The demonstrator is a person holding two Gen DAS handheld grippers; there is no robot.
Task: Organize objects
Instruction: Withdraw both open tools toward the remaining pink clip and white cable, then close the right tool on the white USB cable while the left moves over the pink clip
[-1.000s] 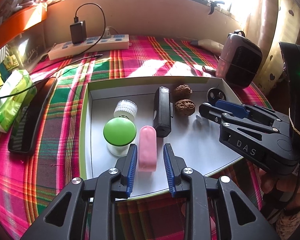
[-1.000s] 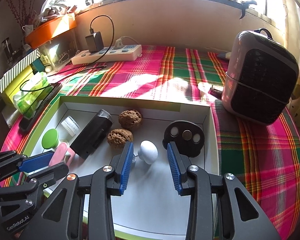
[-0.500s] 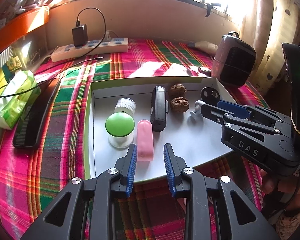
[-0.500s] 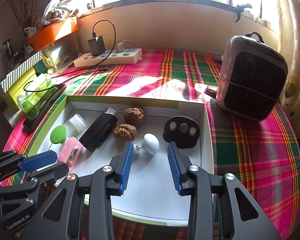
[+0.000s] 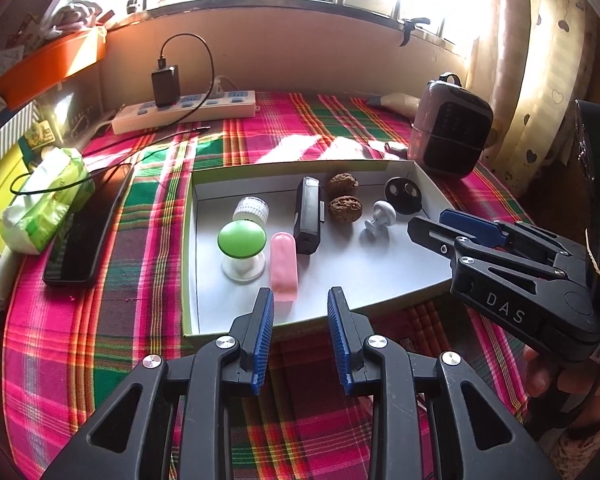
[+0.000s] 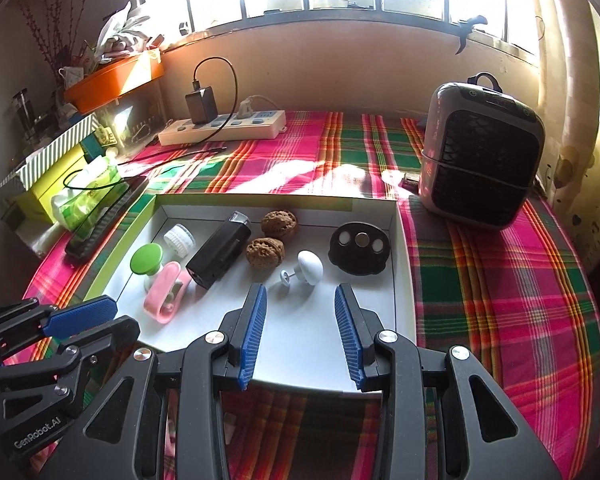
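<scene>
Left wrist cam: left gripper (image 5: 300, 312) hangs over the near edge of the white tray (image 5: 380, 280), jaws apart w/ nothing between the blue pads, so released. Tray sits on a plaid tablecloth (image 5: 100, 340) and everything's inside it. Left side has a green-lidded jar (image 5: 242, 248) w/ a small white cap (image 5: 251, 211) just behind it, and a pink clip (image 5: 284, 266) right beside the jar. Black rectangular device (image 5: 309, 220) lies lengthwise mid-tray, two walnuts (image 5: 344, 198) just right of it, one behind the other. Then a white knob (image 5: 380, 214) and a black round disc (image 5: 403, 195) near the tray's far right corner. Right gripper (image 5: 432, 226) pokes in from the right over the tray's right edge, its jaws edge-on here, can't tell from this view. Off the tray on the left: black phone (image 5: 84, 236), green tissue pack (image 5: 44, 204). Power strip (image 5: 184, 110) at the back, a small heater (image 5: 450, 130) back right.

Right wrist cam: right gripper (image 6: 300, 328) over the tray's (image 6: 404, 280) near part, jaws apart, nothing in them, pads not touching anything. White knob (image 6: 308, 266) sits just past the tips, black disc (image 6: 360, 242) to its right, walnuts (image 6: 272, 236) to its left, black device (image 6: 220, 254) angled beside them. Pink clip (image 6: 166, 294) and green jar (image 6: 148, 260) on the tray's left. Left gripper (image 6: 80, 320) comes in bottom left near the tray's left corner, empty too afaict. Heater (image 6: 480, 156) stands well apart on the cloth to the right.
</scene>
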